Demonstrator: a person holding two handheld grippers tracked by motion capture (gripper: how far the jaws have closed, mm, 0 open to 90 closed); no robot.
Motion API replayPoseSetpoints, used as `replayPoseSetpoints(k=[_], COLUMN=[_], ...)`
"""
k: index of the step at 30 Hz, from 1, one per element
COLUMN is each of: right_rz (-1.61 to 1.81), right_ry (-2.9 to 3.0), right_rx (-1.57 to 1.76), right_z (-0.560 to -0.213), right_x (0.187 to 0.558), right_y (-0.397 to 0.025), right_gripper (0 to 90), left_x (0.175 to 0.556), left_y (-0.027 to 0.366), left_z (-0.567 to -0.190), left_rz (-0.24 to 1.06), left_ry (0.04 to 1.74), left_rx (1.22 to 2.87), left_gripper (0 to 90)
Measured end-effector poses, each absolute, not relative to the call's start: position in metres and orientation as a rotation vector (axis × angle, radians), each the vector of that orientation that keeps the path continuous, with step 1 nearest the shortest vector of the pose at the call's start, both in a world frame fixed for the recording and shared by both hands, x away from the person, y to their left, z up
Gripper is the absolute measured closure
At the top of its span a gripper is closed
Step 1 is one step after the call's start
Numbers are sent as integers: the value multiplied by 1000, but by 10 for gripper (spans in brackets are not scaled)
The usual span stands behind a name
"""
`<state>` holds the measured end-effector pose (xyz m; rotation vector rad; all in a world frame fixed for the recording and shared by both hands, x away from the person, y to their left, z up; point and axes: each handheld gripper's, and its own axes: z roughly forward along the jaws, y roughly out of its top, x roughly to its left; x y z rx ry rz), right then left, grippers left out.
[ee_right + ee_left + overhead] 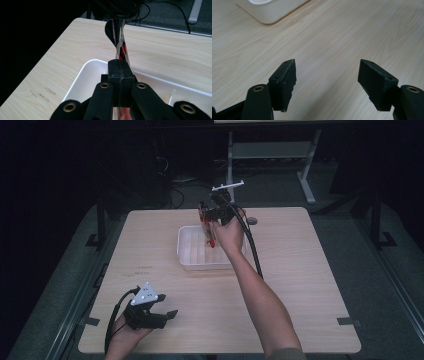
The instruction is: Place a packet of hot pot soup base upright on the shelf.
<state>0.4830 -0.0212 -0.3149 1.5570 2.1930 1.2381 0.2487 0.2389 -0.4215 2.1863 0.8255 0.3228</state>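
Observation:
A shallow white tray sits at the middle of the far half of the light wood table. Above its far left corner my right gripper is shut on a thin shiny strip with red and black on it, which hangs toward the tray. In the right gripper view the strip sticks up past the closed tips of the right gripper, over the tray's rim. My left gripper rests near the front left, open and holding nothing. The left gripper faces bare wood, with a corner of the tray beyond.
A small dark round object lies on the table just right of the right hand. Faint marks show left of the tray. The right gripper's cable trails along the forearm. A desk frame stands behind the table.

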Motion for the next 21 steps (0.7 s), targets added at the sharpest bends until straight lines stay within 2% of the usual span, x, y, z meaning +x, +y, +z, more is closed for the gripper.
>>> replayPoseSetpoints(k=[21], right_rz=[1312], right_ry=[2123], right_rx=[1579], right_z=[-325], right_x=[474], right_y=[-10], right_gripper=[899], left_x=[250], left_y=[244], left_z=[-422], left_rz=[323], left_ry=[848], left_rx=[2177], left_gripper=[303])
